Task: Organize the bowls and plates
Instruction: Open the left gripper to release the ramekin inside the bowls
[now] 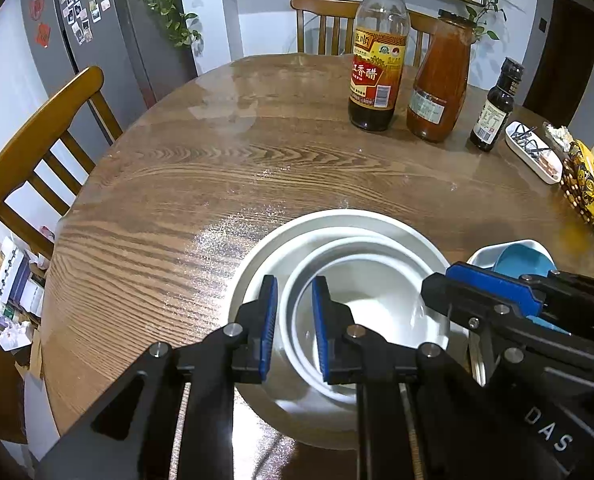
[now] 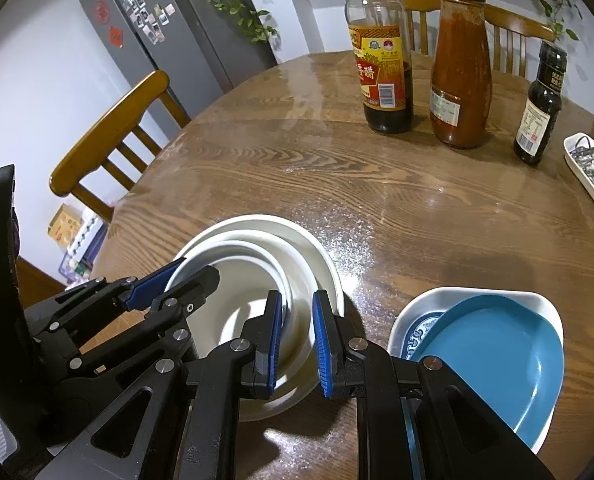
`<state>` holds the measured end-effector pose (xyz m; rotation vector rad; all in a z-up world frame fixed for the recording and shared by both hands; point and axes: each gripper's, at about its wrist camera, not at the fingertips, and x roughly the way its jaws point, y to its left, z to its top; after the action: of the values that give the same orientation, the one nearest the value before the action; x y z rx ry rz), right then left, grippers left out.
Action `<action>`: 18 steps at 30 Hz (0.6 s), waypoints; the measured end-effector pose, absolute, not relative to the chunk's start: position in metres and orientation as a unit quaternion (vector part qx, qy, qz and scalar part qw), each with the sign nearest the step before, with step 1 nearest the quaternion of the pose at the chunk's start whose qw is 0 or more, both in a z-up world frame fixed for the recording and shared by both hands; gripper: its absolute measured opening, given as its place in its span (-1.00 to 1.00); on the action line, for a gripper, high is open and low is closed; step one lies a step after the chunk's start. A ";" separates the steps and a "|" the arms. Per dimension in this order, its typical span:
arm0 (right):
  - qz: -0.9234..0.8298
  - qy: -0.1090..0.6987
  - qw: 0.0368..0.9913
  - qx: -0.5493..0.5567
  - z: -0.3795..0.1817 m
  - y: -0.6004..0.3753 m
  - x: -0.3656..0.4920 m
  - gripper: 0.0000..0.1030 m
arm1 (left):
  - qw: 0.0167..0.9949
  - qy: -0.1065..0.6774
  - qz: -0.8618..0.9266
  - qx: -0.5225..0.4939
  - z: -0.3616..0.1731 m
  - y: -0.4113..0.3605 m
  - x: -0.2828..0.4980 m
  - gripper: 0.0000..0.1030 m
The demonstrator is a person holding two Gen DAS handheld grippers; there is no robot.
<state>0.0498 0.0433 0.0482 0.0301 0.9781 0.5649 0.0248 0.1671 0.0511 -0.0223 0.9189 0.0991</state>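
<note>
On the round table (image 1: 217, 152) the white bowls (image 2: 257, 280) sit nested, with the blue plate (image 2: 497, 344) stacked just beside. Both the left gripper (image 1: 294, 328) and right gripper (image 2: 295, 344) straddle the inner bowl's rim, jaws apart; uneven squeezing could tip it.

The vinegar bottle (image 1: 377, 68) is showing a red label panel with the white Chinese characters 香醋 and a barcode beside it; a gold band above is carrying further characters too small to make out. The right gripper (image 1: 493, 292), seen in the left wrist view, is displaying the white letters "DAS" on its black body. The small dark bottle (image 1: 495, 108) is bearing large pale letters, not clearly readable, and a barcode. Print on the sauce jar (image 1: 439, 84) label is staying illegible.
</note>
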 end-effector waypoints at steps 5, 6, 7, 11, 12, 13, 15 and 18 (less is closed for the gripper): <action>0.265 0.460 0.847 0.012 0.050 0.043 0.048 -0.63 | 0.896 0.441 0.050 -0.006 0.052 0.167 0.024 -0.62; 0.265 0.461 0.847 0.013 0.050 0.042 0.048 -0.63 | 0.896 0.441 0.051 -0.006 0.052 0.168 0.023 -0.58; 0.264 0.461 0.847 0.013 0.049 0.042 0.048 -0.63 | 0.896 0.440 0.051 -0.006 0.052 0.168 0.023 -0.57; 0.264 0.460 0.848 0.014 0.050 0.042 0.047 -0.63 | 0.898 0.438 0.051 -0.004 0.053 0.169 0.021 -0.57; 0.264 0.461 0.847 0.014 0.049 0.042 0.047 -0.63 | 0.898 0.438 0.051 -0.004 0.053 0.169 0.021 -0.57; 0.263 0.461 0.847 0.014 0.049 0.041 0.047 -0.63 | 0.898 0.438 0.051 -0.003 0.053 0.169 0.021 -0.57; 0.264 0.461 0.847 0.014 0.049 0.042 0.047 -0.63 | 0.898 0.437 0.051 -0.001 0.053 0.169 0.021 -0.56; 0.262 0.462 0.847 0.015 0.050 0.041 0.047 -0.63 | 0.898 0.436 0.053 -0.001 0.053 0.169 0.020 -0.49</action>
<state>0.0469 0.0409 0.0497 0.0310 0.9732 0.5530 0.0200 0.1692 0.0529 -0.0022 0.9026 0.1105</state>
